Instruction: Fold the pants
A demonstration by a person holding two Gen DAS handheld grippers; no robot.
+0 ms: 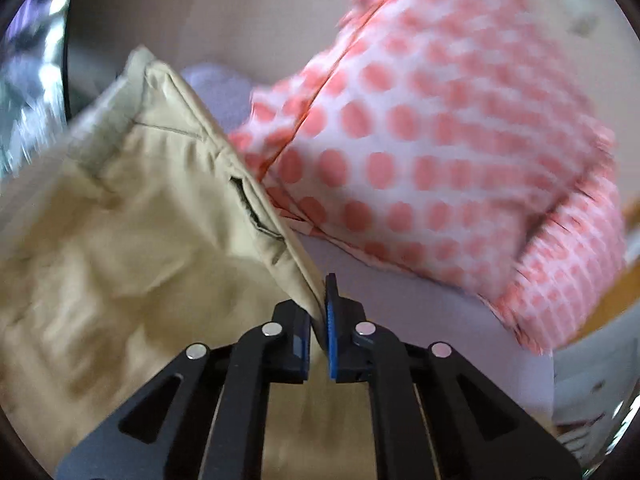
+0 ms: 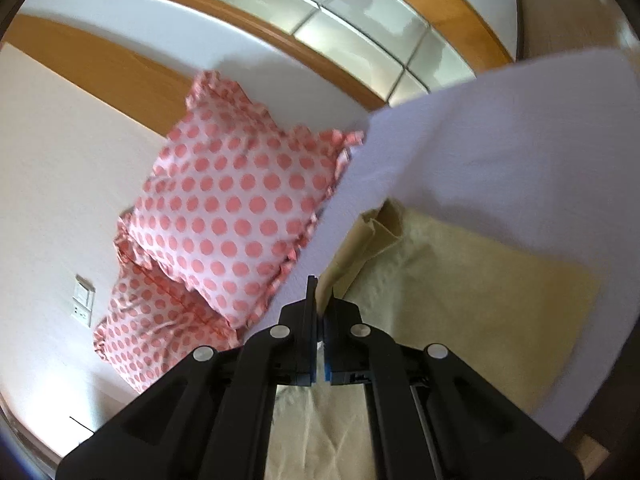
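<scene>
The beige pants (image 1: 132, 240) fill the left half of the left wrist view, lifted, with the waistband edge and a belt loop running down to my left gripper (image 1: 319, 312), which is shut on that edge. In the right wrist view the pants (image 2: 460, 292) lie spread on the white bed sheet (image 2: 500, 140), one folded corner raised. My right gripper (image 2: 320, 304) is shut on the pants' edge. The left wrist view is blurred.
Two pillows with pink dots (image 2: 232, 208) lie by the wooden headboard (image 2: 100, 68); they also show in the left wrist view (image 1: 420, 152). A wall socket plate (image 2: 82, 300) sits on the white wall at left. A tiled floor (image 2: 360, 12) lies beyond the bed.
</scene>
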